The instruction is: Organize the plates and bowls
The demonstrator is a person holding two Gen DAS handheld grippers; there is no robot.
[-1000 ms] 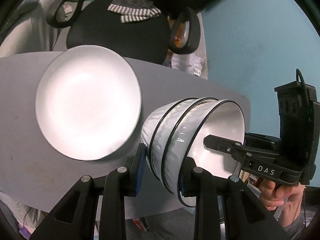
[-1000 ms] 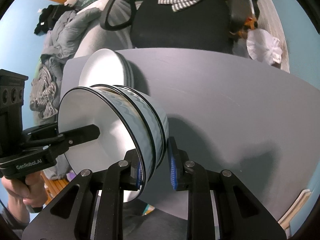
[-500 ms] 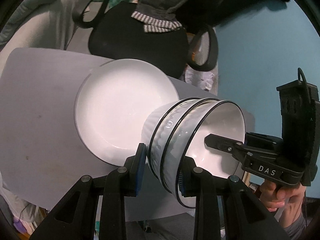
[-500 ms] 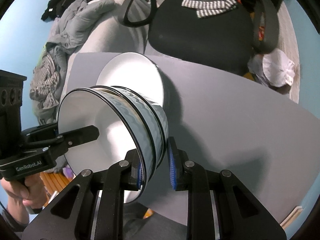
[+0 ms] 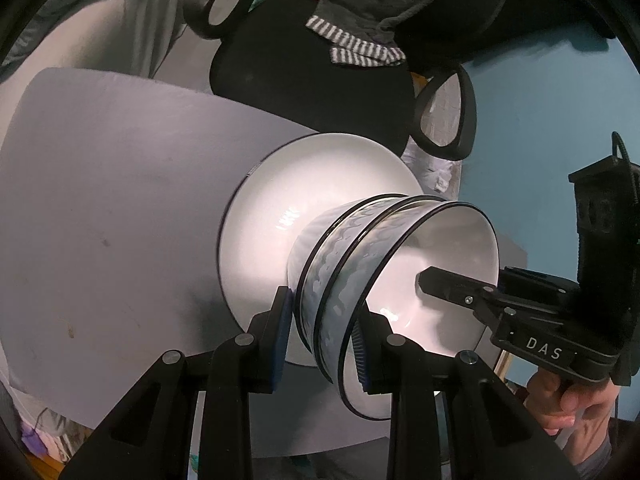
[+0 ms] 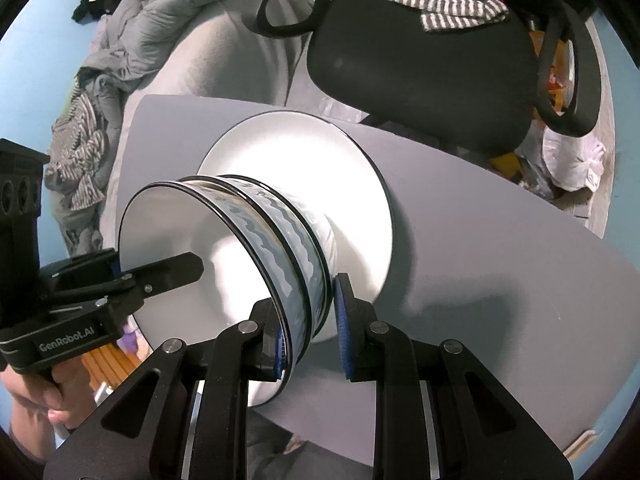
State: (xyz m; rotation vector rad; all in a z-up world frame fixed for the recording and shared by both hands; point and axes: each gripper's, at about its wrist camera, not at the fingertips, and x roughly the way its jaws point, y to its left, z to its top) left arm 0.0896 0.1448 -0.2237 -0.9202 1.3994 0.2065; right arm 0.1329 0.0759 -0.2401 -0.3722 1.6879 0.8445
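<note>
Fingers of both the left gripper [image 5: 322, 338] and right gripper [image 6: 310, 334] pinch the bowl stack's [image 5: 360, 256] rim; its base hides the white plate's [image 5: 280, 200] middle.

The left hand-held gripper [image 5: 322, 332] and the right hand-held gripper [image 6: 310, 326] both point steeply down, each clamped on the rim wall of the stack of bowls [image 5: 384, 264] from opposite sides, one finger inside and one outside. A bare hand [image 5: 576, 408] grips each handle beside the stack.
</note>
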